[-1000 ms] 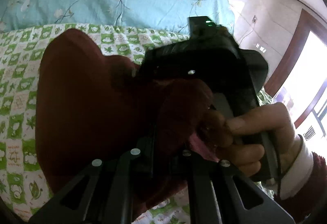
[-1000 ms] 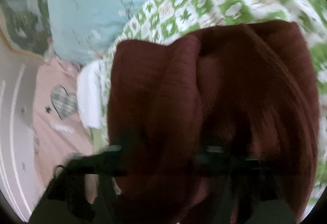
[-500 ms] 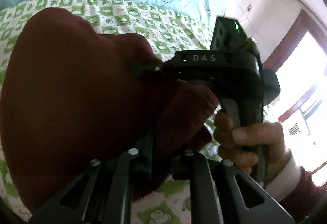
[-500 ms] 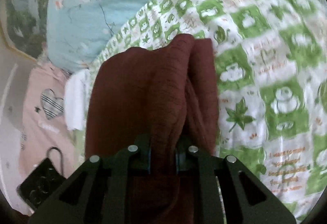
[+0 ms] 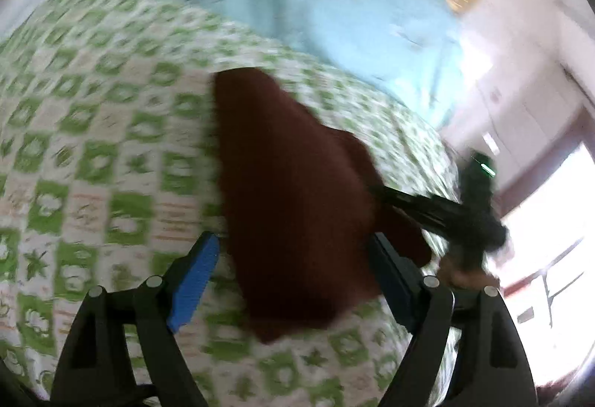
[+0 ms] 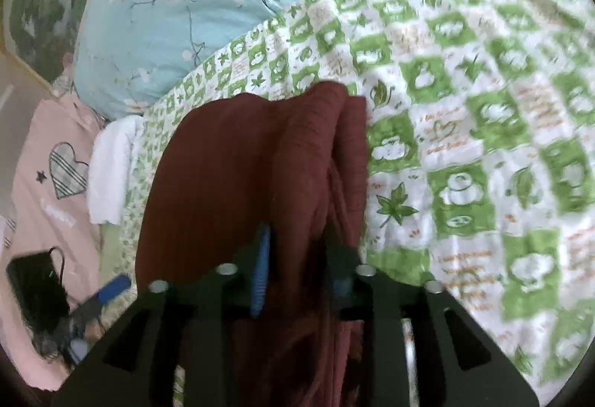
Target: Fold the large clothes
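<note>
Maroon ribbed fabric, the garment (image 6: 253,176), is bunched on the green-and-white checked bedspread (image 6: 483,109), running up between the fingers of both claws. The left claw (image 5: 293,269) is seen with its jaws wide and opening; the cloth lies between its blue pads (image 5: 193,273) without being pressed. The right claw (image 6: 299,251) is also opening, with a fold of cloth between its pads; whether that fold is pinched cannot be told. Beyond the garment a light-blue floral quilt (image 6: 186,16) is heaped. Beside the bed's edge a pink cloth with a striped heart (image 6: 67,169), a white cloth (image 6: 109,169) and a black device with a cord (image 6: 33,288) are seen. Small orange writing on the bedspread squares is too blurred to be read. A bright window (image 5: 550,251) is visible past the right claw's body.
</note>
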`<state>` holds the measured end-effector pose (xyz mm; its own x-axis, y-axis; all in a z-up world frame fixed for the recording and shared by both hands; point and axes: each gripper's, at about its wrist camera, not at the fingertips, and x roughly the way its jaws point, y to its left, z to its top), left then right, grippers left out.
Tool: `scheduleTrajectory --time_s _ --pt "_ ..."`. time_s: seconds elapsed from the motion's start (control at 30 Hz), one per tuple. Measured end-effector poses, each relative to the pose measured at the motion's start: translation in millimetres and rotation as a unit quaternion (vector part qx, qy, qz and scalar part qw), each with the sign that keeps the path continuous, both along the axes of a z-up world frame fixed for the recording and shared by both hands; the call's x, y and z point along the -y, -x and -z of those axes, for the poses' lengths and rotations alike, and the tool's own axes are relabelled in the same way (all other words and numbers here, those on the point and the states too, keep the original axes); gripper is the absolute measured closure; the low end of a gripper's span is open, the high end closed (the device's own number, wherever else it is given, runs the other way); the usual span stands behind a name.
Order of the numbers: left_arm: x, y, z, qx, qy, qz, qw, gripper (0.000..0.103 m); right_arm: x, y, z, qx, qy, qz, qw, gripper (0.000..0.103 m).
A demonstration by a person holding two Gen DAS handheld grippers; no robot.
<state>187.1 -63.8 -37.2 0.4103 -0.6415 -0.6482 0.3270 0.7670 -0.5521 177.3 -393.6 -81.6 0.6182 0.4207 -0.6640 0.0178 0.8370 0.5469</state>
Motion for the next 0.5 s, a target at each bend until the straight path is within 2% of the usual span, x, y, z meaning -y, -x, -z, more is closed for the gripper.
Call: scheduleTrajectory --time_s 0.03,0.07,0.17,0.27,0.37,0.43,0.5 --pt "-5.4 -7.6 6.9 -0.019 0.014 -0.003 0.9997 0.021 0.6 3.6 -5.4 0.010 0.000 0.005 1.000 0.032" --pt "-7.7 -16.3 15.3 -0.039 0.027 -0.003 0.9989 0.021 1.0 5.0 -7.3 0.017 -0.004 0.007 1.000 0.021" --pt "-6.6 -35.1 34.1 -0.088 0.051 0.000 0.9948 0.021 -0.4 3.6 -6.9 0.012 -0.018 -0.003 1.000 0.021" --pt "2.2 -47.6 40.3 -0.102 0.067 0.007 0.9925 0.021 1.6 -2.2 1.9 -0.003 -0.035 0.000 0.999 0.021" --pt "15.8 -57.3 40.8 -0.107 0.067 0.031 0.9915 0.020 10.4 -4.0 12.5 -0.017 -0.068 0.007 0.998 0.021" --pt "25.5 -66.2 47.5 -0.113 0.054 0.034 0.9916 0.019 15.2 -6.2 18.1 -0.023 -0.089 0.010 0.996 0.021" --pt "31.2 -74.6 58.4 -0.130 0.055 0.039 0.9893 0.013 18.2 -8.1 23.5 -0.033 -0.101 0.010 0.994 0.021"
